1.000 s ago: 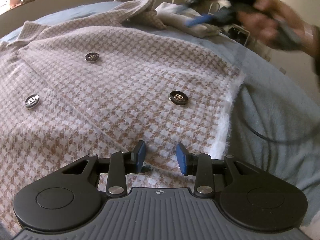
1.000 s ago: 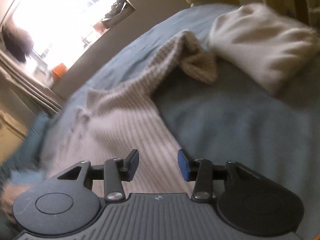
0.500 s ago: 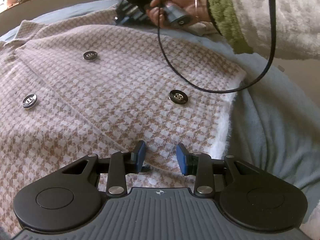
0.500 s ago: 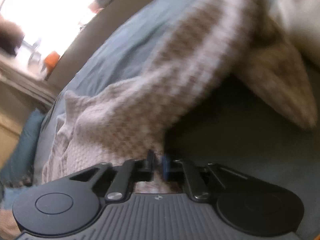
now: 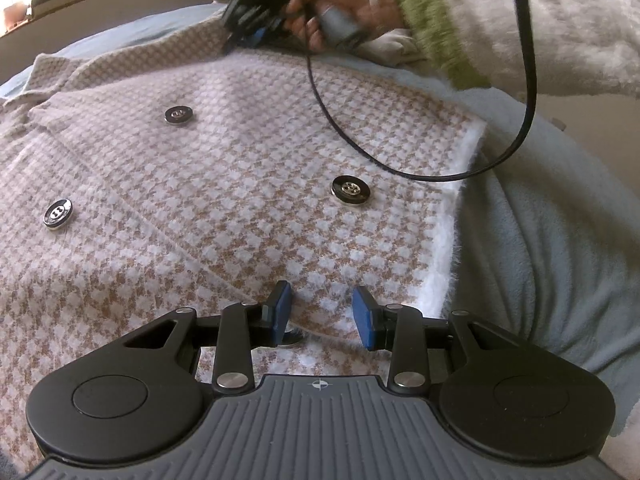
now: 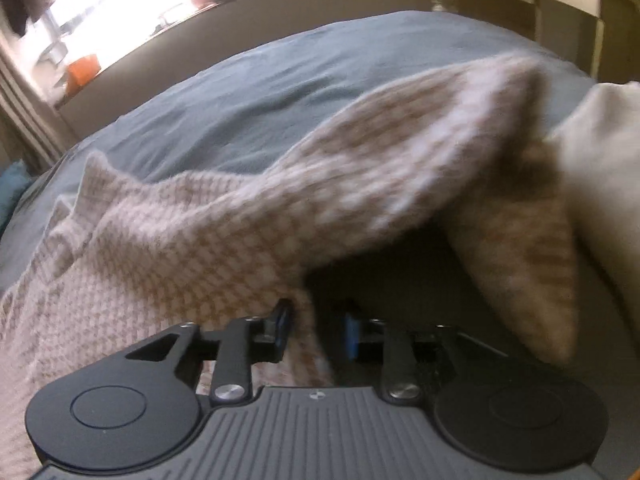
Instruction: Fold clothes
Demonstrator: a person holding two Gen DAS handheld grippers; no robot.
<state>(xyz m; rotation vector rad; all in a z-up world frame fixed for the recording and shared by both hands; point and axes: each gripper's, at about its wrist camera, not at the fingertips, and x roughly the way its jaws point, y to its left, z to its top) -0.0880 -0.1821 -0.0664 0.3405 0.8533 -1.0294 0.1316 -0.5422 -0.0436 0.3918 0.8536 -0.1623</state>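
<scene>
Beige-and-white houndstooth knit: the coat is spread front-up on a bed covered with a grey-blue blanket. Three dark round buttons are seen in the left wrist view: one toward the collar, one at the left, one near the fluffy white hem. That hem edge lies toward the right side of the bed, blanket bare beside it.

Left gripper is held low over the coat's lower front, jaws wide apart, nothing between them; blue pads are visible. A fourth button is partly hidden just under the left finger.

Right gripper is at the coat's sleeve; jaws are set narrow with a strip of sleeve fabric running between them. Contact of the right pad with the cloth cannot be told, that side being in shadow and blurred. The sleeve is lifted off the blanket, its cuff end drooping down at the right, a dark gap under it. In the left wrist view the right gripper is seen at the far edge of the coat, held by a hand in a fluffy cream sleeve with green cuff, a black cable looping down over the coat.

A cream folded item lies just beyond the sleeve, near the far right of the bed.
</scene>
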